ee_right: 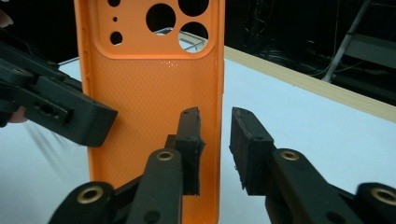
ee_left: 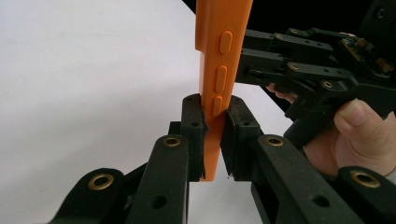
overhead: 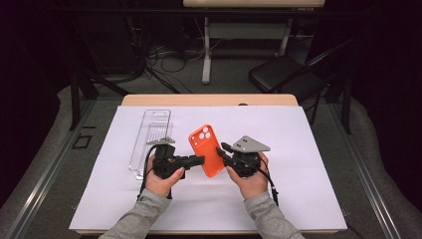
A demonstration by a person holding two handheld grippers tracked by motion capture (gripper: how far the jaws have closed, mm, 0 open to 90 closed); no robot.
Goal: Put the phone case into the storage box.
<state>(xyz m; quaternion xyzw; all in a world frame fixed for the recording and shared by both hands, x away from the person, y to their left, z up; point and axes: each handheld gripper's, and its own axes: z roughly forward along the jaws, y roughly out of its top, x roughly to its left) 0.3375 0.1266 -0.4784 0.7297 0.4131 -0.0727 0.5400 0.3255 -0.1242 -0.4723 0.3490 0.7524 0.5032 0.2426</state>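
Clear tray (overhead: 151, 142) just left of case (overhead: 206, 149); left gripper (ee_left: 215, 126) clamped on case edge; right gripper (ee_right: 215, 140) jaws apart, straddling opposite edge.

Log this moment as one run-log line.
left gripper: shut on orange phone case edge | right gripper: open, jaws straddling opposite edge | case: upright, lifted off white sheet | clear plastic tray: lying left, untouched

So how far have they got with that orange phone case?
The phone case is already out of the clear plastic package, which lies on the table. The left gripper pinches its edge, holding it up. The right gripper straddles the other edge with jaws open; closing on it is left.
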